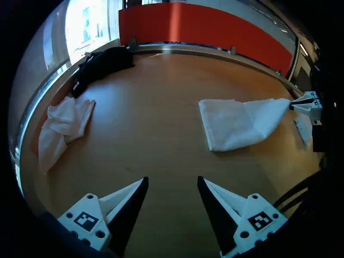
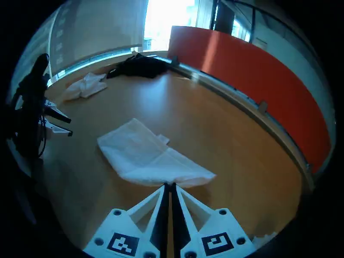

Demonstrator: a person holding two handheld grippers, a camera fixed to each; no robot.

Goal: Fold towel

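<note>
Leftmost in the left gripper view, a crumpled white cloth [image 1: 64, 124] on the wooden desk [image 1: 163, 129], close to its curved edge. Up and to the right of it, a black bundle of fabric [image 1: 101, 64], beside the bright window [image 1: 86, 26]. Along the far rim, an orange-red panel [image 1: 206, 30]. At bottom centre, the left claw [image 1: 172, 179], spread wide, gripping nothing, poised over bare wood and well apart from the towel. Right of centre, the white towel [image 1: 234, 122], mostly flat on the desk and partly doubled over, with its right corner drawn out to a point. At that point, far right, the right claw [image 1: 301, 103], pinched on the corner.

Then the right gripper view. Far left, the left claw [image 2: 71, 127], fingers apart, beside dark cables near the desk's edge. Farther back, the crumpled white cloth [image 2: 86, 86], and right of it the black bundle of fabric [image 2: 139, 66] under the window [image 2: 172, 17]. In the middle, the towel [image 2: 142, 155], spread across the wood, tapering toward the camera. At bottom centre, the right claw [image 2: 169, 185], closed to a thin slit on the towel's near edge. Along the right side, the orange-red panel [image 2: 258, 77], upright behind the desk's rim.
</note>
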